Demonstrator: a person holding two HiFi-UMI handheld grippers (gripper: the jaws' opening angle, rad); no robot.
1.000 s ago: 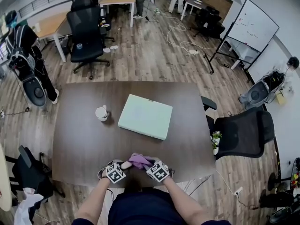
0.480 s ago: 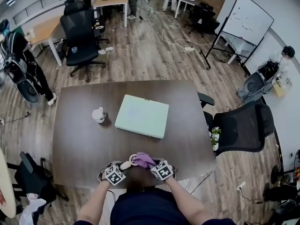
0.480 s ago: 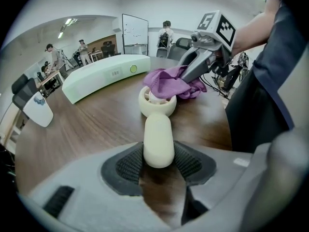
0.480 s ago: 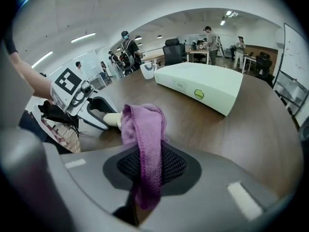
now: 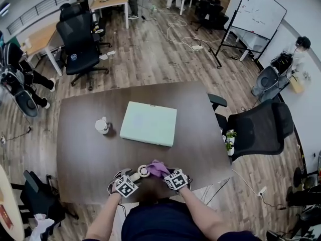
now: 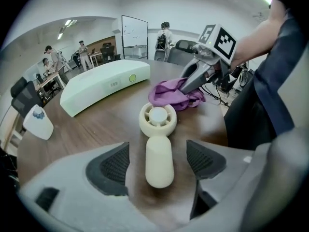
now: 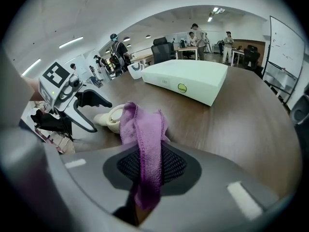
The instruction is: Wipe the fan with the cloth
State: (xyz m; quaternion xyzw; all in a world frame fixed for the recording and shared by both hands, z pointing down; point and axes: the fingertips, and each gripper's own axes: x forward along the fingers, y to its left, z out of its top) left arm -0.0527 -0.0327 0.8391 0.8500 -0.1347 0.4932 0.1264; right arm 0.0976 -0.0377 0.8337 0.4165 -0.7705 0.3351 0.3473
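Cream fan (image 6: 157, 122) lying between left gripper's (image 6: 158, 161) just-opened jaws, pads clear of it, right gripper (image 7: 149, 164) clamping purple cloth (image 7: 142, 129)

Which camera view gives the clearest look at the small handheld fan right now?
The left gripper view: the fan lies whole between the left gripper's jaws, which have just been opening, clear of it. The head view shows it tiny beside the cloth. In the right gripper view the cloth hides most of it.
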